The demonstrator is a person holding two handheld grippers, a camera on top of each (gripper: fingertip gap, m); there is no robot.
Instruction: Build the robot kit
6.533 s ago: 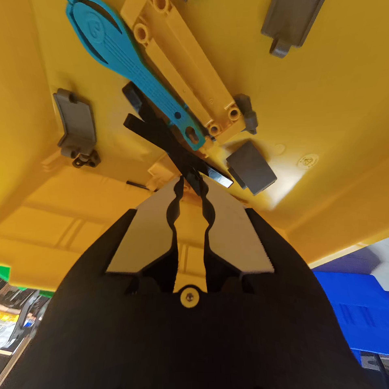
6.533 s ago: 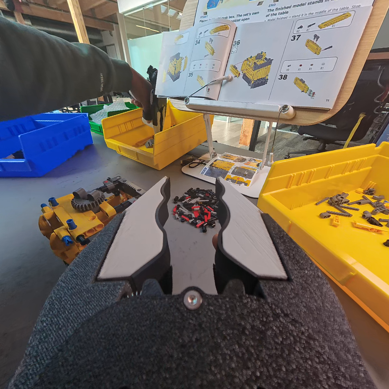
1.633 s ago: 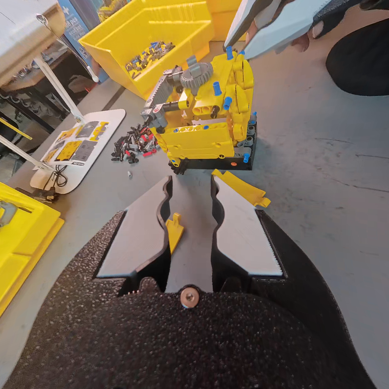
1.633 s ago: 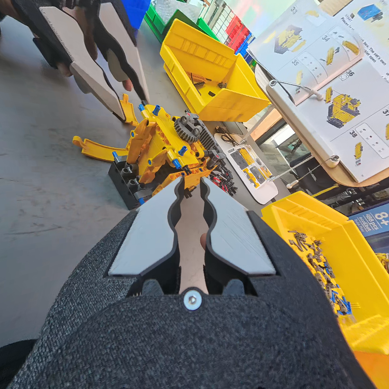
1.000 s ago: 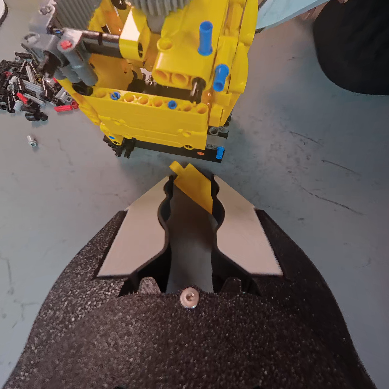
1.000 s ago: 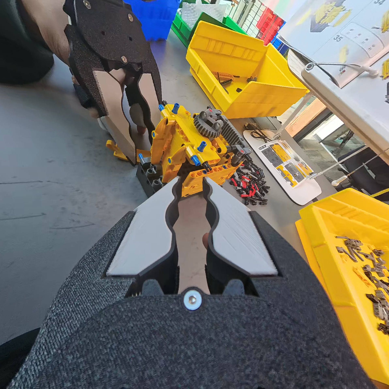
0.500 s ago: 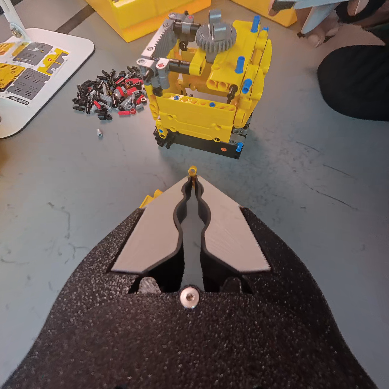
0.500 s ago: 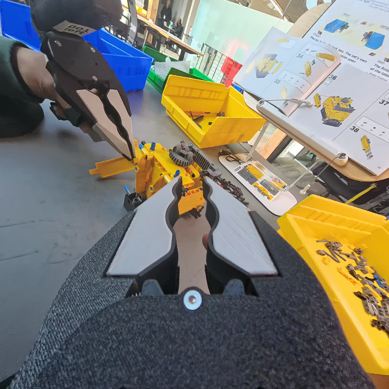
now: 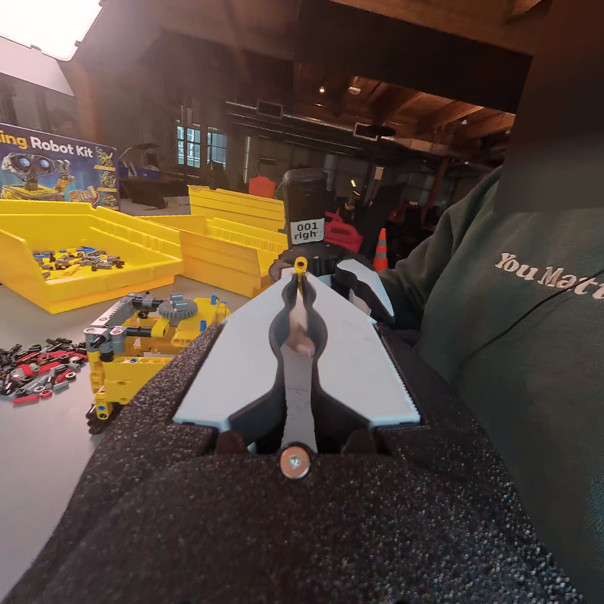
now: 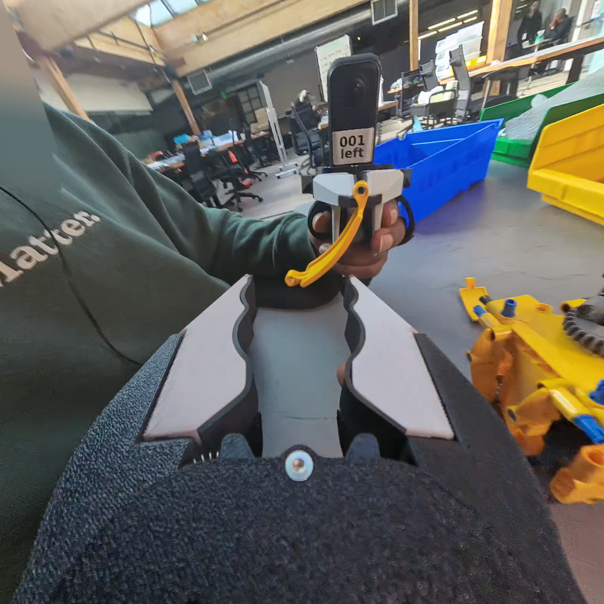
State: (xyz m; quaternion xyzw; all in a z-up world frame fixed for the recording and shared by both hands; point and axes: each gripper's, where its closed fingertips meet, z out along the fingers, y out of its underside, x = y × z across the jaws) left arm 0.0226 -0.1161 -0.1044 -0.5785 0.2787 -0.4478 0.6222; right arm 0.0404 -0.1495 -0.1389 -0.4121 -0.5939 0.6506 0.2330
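Note:
My left gripper (image 9: 301, 274) is shut on a thin curved yellow piece (image 9: 300, 263), held in the air; only its ring end shows past the tips. In the right wrist view the left gripper (image 10: 359, 187) faces the camera, and the curved yellow piece (image 10: 343, 238) hangs down from its tips towards my right gripper (image 10: 299, 283). The right gripper is open and empty, its tips just below the piece's lower end. It shows behind the piece in the left wrist view (image 9: 359, 284). The yellow brick model (image 9: 147, 330) with a grey gear stands on the grey table (image 10: 490, 245).
A pile of small black and red pins (image 9: 32, 366) lies left of the model. Yellow bins (image 9: 81, 261) and a kit box (image 9: 55, 173) stand behind. A flat yellow panel (image 10: 470, 294) lies by the model (image 10: 539, 359). Blue bin (image 10: 441, 163) beyond. A person's green sleeve (image 10: 163, 228) is close. Left tips to right tips: about 5 cm.
The left gripper has lifted the yellow piece off the table and turned to face the right gripper. The right gripper has swung away from the model and opened wider.

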